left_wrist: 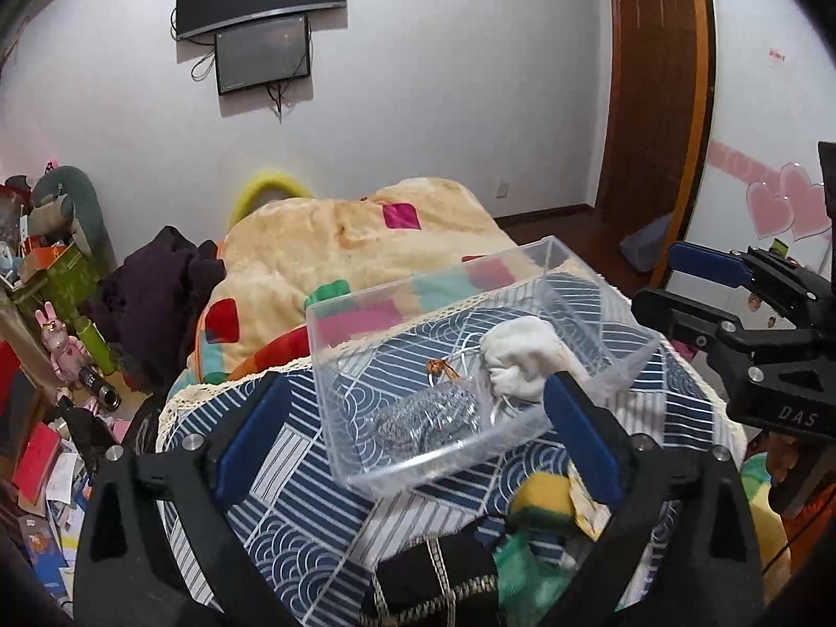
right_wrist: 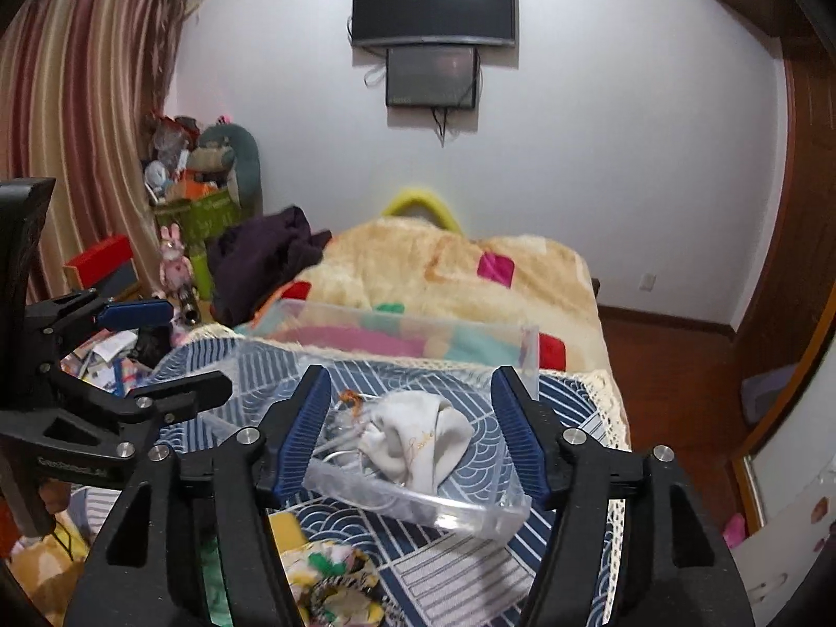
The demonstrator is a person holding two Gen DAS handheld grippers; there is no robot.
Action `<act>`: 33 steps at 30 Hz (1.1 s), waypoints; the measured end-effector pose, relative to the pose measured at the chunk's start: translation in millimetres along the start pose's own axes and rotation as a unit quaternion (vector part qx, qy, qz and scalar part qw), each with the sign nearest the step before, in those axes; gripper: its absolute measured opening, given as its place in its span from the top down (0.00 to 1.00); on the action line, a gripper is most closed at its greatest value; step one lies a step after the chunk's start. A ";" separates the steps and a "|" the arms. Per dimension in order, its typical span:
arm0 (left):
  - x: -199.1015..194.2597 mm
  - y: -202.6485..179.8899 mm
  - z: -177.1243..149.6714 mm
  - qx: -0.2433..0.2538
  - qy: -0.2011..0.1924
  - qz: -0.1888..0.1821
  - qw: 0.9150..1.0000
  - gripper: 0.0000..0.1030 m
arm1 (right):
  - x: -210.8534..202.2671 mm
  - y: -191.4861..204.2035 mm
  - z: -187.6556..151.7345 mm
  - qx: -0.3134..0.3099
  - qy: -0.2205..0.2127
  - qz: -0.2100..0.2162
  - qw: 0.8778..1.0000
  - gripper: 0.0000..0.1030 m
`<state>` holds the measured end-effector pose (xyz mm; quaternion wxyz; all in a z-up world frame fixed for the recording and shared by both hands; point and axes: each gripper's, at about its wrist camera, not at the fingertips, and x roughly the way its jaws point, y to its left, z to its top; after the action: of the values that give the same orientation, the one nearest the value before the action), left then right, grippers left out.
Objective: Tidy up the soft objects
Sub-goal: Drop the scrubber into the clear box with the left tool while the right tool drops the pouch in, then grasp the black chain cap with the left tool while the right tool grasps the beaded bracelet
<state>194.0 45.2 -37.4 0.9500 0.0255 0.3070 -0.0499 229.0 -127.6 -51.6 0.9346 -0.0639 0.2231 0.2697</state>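
Observation:
A clear plastic box point(left_wrist: 334, 366) stands on a blue patterned cloth point(left_wrist: 292, 501). In it lie a white sock point(left_wrist: 522, 360), a steel scouring ball point(left_wrist: 428, 418) and a small orange item point(left_wrist: 441, 368). My left gripper point(left_wrist: 418, 428) is open and empty, its jaws wide around the box's near side. My right gripper point(right_wrist: 407, 418) is open and empty above the sock point(right_wrist: 418, 441) in the box point(right_wrist: 470, 514). Each gripper shows in the other's view, the right one point(left_wrist: 695, 282) and the left one point(right_wrist: 172, 350). A yellow-green sponge point(left_wrist: 538, 496) and dark fabric point(left_wrist: 444, 575) lie in front.
A beige blanket with coloured squares point(left_wrist: 334, 240) covers the bed behind. A dark garment point(left_wrist: 157, 287) lies at its left. Cluttered toys and boxes point(left_wrist: 52, 282) stand left. A floral cloth point(right_wrist: 334, 575) lies near the right gripper. Wooden floor point(right_wrist: 669, 355) lies right.

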 end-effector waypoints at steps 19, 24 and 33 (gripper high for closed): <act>14.7 24.0 -90.2 -0.037 0.113 -0.016 0.993 0.03 | 18.3 0.4 -84.7 0.015 0.108 0.008 0.994 0.39; 25.7 24.3 -108.7 -0.042 0.131 -0.022 0.990 0.05 | 22.6 -5.6 -107.4 0.028 0.140 0.018 0.990 0.54; 36.1 29.8 -122.4 -0.069 0.150 -0.047 0.985 0.64 | 30.1 -12.8 -114.0 0.059 0.149 0.038 0.986 0.90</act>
<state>155.2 81.7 -157.1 0.8893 -0.0473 0.4495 -0.0692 214.9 -151.5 -166.9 0.8823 -0.0394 0.3774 0.2786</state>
